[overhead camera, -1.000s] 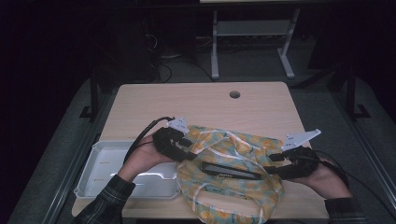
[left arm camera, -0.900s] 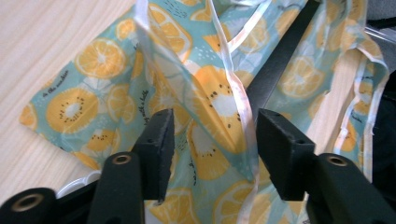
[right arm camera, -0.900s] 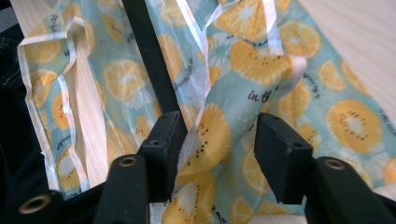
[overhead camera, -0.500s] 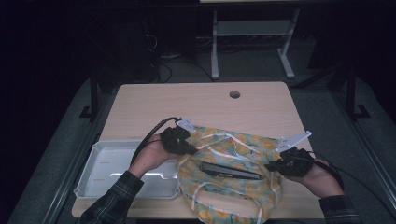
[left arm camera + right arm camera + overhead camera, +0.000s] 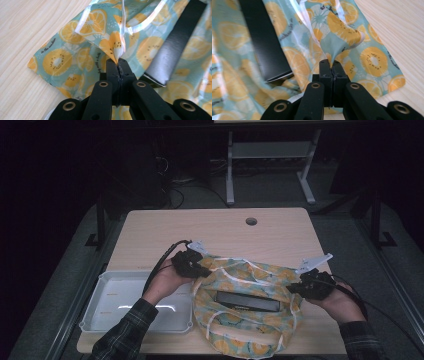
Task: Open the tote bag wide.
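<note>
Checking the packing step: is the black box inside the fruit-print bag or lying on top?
Cannot tell for sure: the black box lies amid the fruit-print bag, whose edges both hand-held grippers pinch.

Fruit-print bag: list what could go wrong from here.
1. Each claw, left claw and right claw, pinches just a thin fold of the fruit-print bag; the glossy film could slip out under a pull.
2. The black flat box lies loose inside the open mouth; an uneven lift may tip it out.
3. The white tray sits close beside the bag; a sideways swing could knock it.
</note>
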A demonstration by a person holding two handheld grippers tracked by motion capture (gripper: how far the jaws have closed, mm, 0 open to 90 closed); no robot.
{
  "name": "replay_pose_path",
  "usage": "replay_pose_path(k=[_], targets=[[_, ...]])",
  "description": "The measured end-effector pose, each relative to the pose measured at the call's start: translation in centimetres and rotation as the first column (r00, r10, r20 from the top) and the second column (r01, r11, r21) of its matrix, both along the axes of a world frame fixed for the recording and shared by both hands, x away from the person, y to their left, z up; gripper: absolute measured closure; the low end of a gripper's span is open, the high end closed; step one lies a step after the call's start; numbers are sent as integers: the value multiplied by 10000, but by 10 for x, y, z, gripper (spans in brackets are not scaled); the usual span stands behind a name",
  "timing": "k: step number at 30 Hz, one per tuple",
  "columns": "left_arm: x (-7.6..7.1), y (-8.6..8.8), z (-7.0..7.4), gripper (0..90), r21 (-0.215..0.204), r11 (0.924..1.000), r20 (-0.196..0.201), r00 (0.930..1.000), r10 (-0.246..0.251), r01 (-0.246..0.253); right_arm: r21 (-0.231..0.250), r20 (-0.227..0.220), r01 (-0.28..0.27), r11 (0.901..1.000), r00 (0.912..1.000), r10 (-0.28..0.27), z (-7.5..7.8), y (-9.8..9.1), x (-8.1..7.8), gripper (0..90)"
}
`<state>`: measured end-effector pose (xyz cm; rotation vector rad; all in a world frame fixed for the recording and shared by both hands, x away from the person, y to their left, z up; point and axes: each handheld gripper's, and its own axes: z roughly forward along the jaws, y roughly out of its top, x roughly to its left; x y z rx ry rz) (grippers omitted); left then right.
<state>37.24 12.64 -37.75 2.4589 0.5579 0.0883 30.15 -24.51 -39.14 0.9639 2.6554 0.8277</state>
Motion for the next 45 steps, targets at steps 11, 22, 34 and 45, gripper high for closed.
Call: replay_pose_path(k=[11,22,34,45], targets=[[10,-8,-24,893,682,9974,51,9998,210,-213,-354,-318,140,9993,9994,-152,-20,2,11,886],[13,-20,-45,893,1510,9884,91,9998,177,-189,-670,-984,53,9977,9951,-119,-42,2,15,886],[10,-32,-56,847,2154,9764,214,9997,107,-150,-1105,-1362,-128,9938,9907,-23,-54,7,16,861],[10,-16,-26,687,840,9957,262,9990,370,-391,-130,-963,638,9979,9932,-648,-32,-7,11,680]])
